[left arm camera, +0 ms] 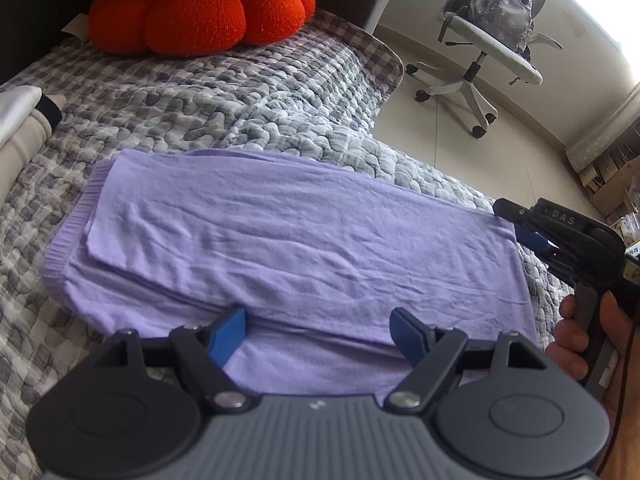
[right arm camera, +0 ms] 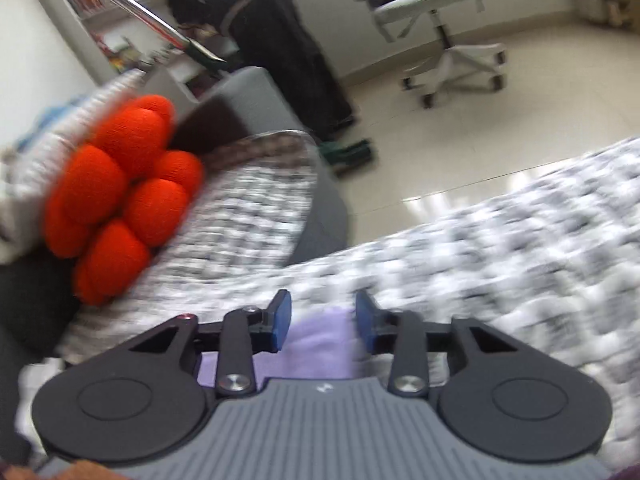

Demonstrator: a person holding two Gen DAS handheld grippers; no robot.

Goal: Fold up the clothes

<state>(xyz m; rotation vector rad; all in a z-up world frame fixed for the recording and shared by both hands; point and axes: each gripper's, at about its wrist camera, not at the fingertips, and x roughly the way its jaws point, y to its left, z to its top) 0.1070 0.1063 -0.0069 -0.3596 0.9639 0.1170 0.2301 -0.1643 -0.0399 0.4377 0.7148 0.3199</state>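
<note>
One folded lilac garment lies on the quilted bed; left gripper and right gripper both gape, released, over its edges; right view blurred

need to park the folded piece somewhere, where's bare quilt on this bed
Bare quilt lies between the lavender garment and the orange cushion, and again left of the garment. It is crowded at the far left by the white and beige clothes, and at the garment's right end by the right gripper.
</note>
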